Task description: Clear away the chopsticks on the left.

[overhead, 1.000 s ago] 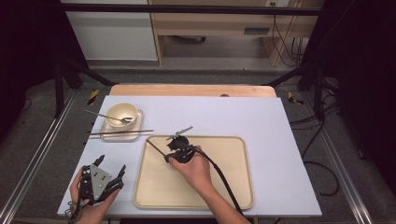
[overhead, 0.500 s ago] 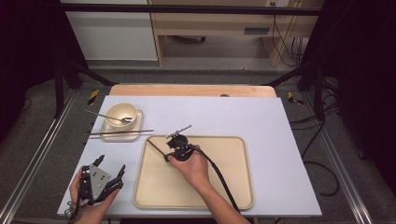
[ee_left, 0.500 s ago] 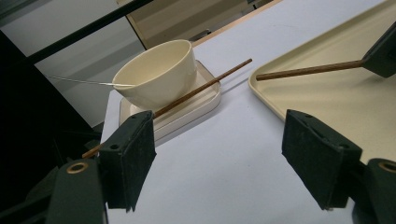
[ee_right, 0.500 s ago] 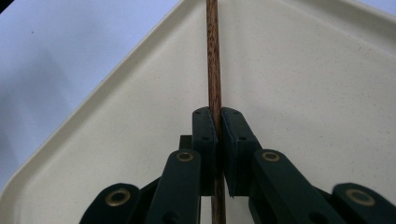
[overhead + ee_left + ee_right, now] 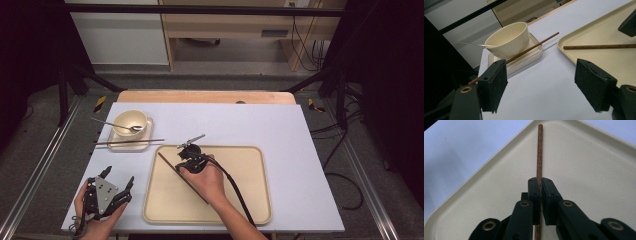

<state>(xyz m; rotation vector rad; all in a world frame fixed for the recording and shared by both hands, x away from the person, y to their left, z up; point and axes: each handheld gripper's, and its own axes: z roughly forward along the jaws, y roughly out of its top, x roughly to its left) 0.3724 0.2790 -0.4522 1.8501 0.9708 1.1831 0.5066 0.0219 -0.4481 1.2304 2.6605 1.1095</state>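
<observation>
A dark wooden chopstick point(image 5: 169, 164) runs diagonally across the left part of the beige tray point(image 5: 240, 200). My right gripper point(image 5: 181, 169) is shut on it near its far half, and its jaws have just closed a little tighter. In the right gripper view the pads point(image 5: 534, 187) pinch the chopstick point(image 5: 539, 150), which points at the tray's corner. A second chopstick point(image 5: 130, 142) lies across a small plate point(image 5: 114, 145) beside a cream bowl point(image 5: 130, 121) that holds a spoon point(image 5: 111, 123). My left gripper point(image 5: 119, 175) rests open at the front left, with nothing between its jaws point(image 5: 539, 85).
The white table top point(image 5: 310, 150) ends at a wooden strip along its far edge. From the left gripper view the bowl point(image 5: 509, 40) and plate stand ahead, with the tray's rim point(image 5: 564, 50) to the right. A cable trails from the right gripper over the tray.
</observation>
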